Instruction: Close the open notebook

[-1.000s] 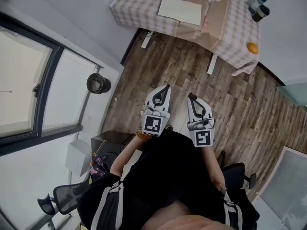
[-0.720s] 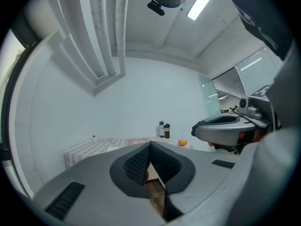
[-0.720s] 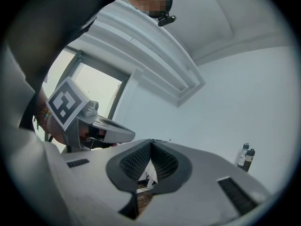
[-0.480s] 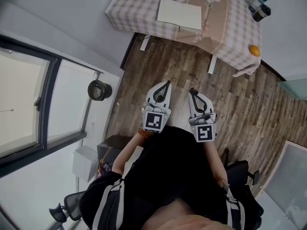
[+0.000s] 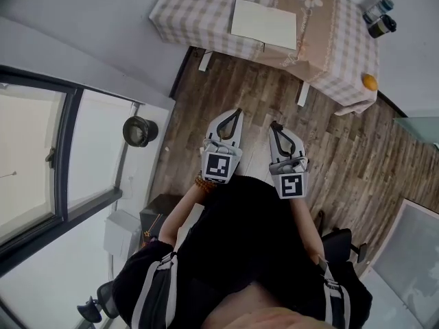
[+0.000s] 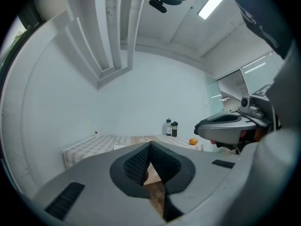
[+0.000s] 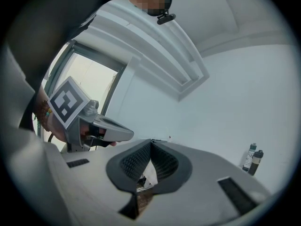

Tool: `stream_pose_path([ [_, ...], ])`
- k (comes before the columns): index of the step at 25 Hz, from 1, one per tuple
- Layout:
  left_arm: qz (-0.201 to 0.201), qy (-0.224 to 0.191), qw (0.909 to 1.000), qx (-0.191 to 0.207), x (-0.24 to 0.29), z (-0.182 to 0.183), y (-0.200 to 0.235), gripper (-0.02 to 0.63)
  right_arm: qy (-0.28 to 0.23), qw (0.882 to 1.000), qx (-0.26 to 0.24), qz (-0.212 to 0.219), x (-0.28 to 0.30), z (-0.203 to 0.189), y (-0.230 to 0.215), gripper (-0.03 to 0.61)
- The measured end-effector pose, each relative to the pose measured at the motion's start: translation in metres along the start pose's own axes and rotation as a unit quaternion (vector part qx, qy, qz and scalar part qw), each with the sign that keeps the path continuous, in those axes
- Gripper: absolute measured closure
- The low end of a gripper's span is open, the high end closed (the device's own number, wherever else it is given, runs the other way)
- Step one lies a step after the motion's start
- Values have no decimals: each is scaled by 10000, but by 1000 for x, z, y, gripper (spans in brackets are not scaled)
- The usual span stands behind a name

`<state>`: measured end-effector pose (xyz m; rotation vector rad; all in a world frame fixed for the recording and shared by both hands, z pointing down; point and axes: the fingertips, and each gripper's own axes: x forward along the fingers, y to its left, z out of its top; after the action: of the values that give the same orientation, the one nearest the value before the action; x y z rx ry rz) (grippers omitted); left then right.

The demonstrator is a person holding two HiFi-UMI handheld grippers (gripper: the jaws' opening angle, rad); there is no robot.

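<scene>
An open white notebook (image 5: 265, 25) lies flat on the checked-cloth table (image 5: 199, 12) at the top of the head view. Both grippers are held level over the wooden floor, well short of the table. My left gripper (image 5: 238, 112) is shut with nothing in it, and so is my right gripper (image 5: 274, 125). In the left gripper view the jaw tips (image 6: 150, 145) meet, with the table (image 6: 89, 145) far ahead and the right gripper (image 6: 230, 126) alongside. In the right gripper view the jaw tips (image 7: 151, 142) also meet, and the left gripper (image 7: 101, 128) shows at the left.
Two bottles (image 5: 381, 18) and an orange (image 5: 370, 82) stand on the table's right end. A window (image 5: 41, 156) and white wall run along the left, with a round black object (image 5: 138, 130) by the wall. An office chair (image 5: 341, 245) sits behind at the lower right.
The person has moved forward toward the table with both shut grippers; the bottles and orange have shifted right and down, and the window and chair at the left have slid back.
</scene>
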<state>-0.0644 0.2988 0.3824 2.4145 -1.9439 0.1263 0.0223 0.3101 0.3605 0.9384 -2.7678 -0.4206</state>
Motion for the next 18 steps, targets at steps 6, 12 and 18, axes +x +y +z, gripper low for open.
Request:
stream_pose_path([
  [6,-118,42,9999,45,24,-4,36,600,174,9998,83,-55,43,-8,-5,573],
  [12,-228,33,9996,176,49,-9,72,600,101,9998,-70,-127,89,-5,-11,572],
  [18,-367,-16,9991,224,75,-8,97,600,137,9996,-190,-165,122,-5,-14,572],
])
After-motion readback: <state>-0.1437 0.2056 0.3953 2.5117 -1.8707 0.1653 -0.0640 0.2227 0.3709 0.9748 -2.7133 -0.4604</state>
